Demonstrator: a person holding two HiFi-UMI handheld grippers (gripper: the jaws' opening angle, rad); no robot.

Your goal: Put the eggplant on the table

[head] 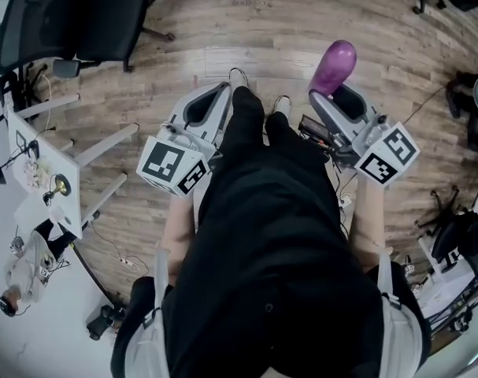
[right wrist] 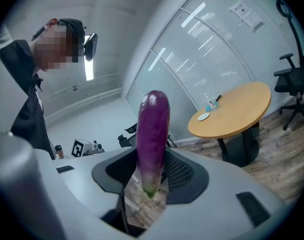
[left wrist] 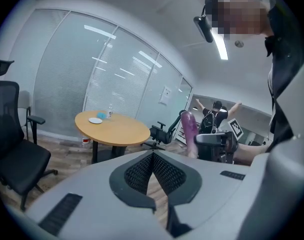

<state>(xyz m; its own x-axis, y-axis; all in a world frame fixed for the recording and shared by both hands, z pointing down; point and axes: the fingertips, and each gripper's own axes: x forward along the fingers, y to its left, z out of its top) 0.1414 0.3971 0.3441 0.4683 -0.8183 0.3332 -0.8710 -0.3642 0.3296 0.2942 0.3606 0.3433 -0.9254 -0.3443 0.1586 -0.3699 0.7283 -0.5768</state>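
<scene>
Now, glossy purple eggplant, stem down, gripped by right claw, left claw closed

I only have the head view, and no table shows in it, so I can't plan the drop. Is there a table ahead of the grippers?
Observer: Yes. The right gripper view shows a round wooden table ahead, off to that view's right.
Operator: Is anything on top of it?
Observer: A white plate with a blue item just behind it, near one edge.
Operator: Is the left gripper carrying something I can't see from above?
Observer: No. In its own view the left gripper has its jaws meeting at the tips, with only floor showing between them.
</scene>
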